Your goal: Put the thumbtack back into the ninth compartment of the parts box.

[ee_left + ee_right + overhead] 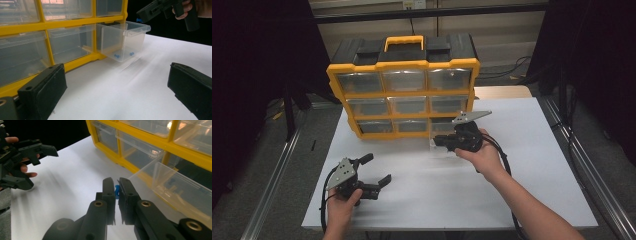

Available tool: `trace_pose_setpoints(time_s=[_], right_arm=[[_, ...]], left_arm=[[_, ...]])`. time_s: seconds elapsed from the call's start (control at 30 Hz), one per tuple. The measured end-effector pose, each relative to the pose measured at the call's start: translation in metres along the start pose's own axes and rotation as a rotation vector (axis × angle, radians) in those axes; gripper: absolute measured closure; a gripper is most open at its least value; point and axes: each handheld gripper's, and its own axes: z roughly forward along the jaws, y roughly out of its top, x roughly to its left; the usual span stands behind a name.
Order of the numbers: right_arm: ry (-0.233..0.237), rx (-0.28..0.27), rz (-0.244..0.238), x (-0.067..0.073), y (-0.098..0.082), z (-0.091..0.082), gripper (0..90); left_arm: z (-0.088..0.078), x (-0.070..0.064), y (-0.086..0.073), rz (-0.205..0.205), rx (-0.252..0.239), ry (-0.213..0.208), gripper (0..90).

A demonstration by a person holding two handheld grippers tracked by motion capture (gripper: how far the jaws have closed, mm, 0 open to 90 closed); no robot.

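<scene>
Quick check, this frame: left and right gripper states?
Left gripper: open, nothing between its jaws, over the table.
Right gripper: shut on a small blue piece, beside the pulled-out clear drawer.

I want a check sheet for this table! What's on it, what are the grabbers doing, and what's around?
Surface: white table, bare around the things.
Job's things: yellow drawer cabinet; bottom right drawer pulled out, two blue bits inside; another blue piece between the right jaws.
Clutter: nothing seen.
Grippers: left gripper open, low over the table; right gripper shut on the blue piece beside the drawer.
Cables: one black cable trails from each gripper.
Surroundings: dark curtains, metal rails, grey floor.
</scene>
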Motion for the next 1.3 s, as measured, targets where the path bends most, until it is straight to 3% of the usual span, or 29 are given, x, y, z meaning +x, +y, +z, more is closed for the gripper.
trace_pose_setpoints(time_s=[0.03, 0.07, 0.47, 0.5, 0.67, 0.7, 0.73, 0.87, 1.3], right_arm=[[0.0, 0.0, -0.002, -0.001, 0.0, 0.0, 84.6], [-0.007, 0.001, 0.003, -0.003, 0.0, 0.0, 84.6], [-0.057, 0.007, 0.028, -0.018, -0.001, 0.001, 84.6], [-0.061, 0.006, 0.03, -0.019, -0.001, 0.001, 84.6], [-0.071, 0.003, 0.041, -0.023, -0.001, 0.001, 84.7], [-0.071, 0.001, 0.041, -0.024, -0.001, 0.001, 84.7], [-0.076, 0.002, 0.04, -0.025, -0.001, 0.001, 84.7], [-0.085, 0.002, 0.041, -0.027, -0.001, 0.001, 84.6], [-0.145, 0.019, 0.054, -0.038, -0.004, 0.004, 84.3]], left_arm=[[0.0, 0.0, 0.0, -0.001, -0.005, -0.008, 2.0], [-0.001, -0.001, 0.0, 0.01, 0.01, 0.029, 2.0], [0.0, -0.001, 0.0, 0.0, 0.004, 0.03, 2.0], [0.0, 0.0, 0.0, -0.001, -0.006, -0.008, 2.0], [0.0, 0.0, 0.0, -0.012, -0.005, -0.007, 2.0], [-0.001, 0.001, 0.0, 0.01, 0.006, -0.007, 2.0], [0.0, -0.001, 0.0, 0.001, 0.007, 0.032, 2.0], [-0.001, 0.0, 0.0, 0.022, 0.02, 0.02, 2.0], [0.0, 0.0, 0.0, 0.013, 0.015, 0.021, 2.0]])
